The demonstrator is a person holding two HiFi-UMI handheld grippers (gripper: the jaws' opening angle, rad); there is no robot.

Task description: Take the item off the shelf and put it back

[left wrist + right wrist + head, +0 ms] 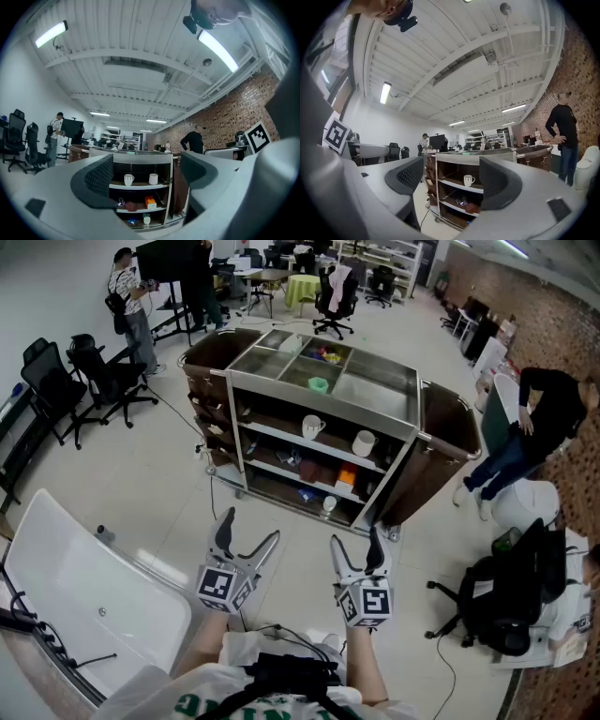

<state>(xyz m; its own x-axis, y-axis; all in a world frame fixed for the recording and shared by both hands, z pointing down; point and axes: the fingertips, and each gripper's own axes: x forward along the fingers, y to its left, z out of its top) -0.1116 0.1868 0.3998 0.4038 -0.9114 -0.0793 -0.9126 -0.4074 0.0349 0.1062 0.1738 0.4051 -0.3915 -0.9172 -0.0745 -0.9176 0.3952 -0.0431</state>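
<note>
While both tools are held level above the floor (141,474), on the near side of the shelf cart (319,401), neither grips anything. The left tool (250,525) has its jaws spread wide, and only the distant cart shows between them. The right tool (354,536) has its jaws somewhat closer together but still parted, with nothing between the pads. Both tools point at the open front of the cart, well apart from it.

On the cart's upper shelf two white mugs stand side by side, the left mug (312,427) and the right mug (364,442), apart from each other. On the middle shelf an orange box (347,476) sits toward the right, among darker things too small to tell. A small white cup (329,504) stands on the bottom shelf. A green object (319,384) lies in a compartment on the cart's top.
</note>
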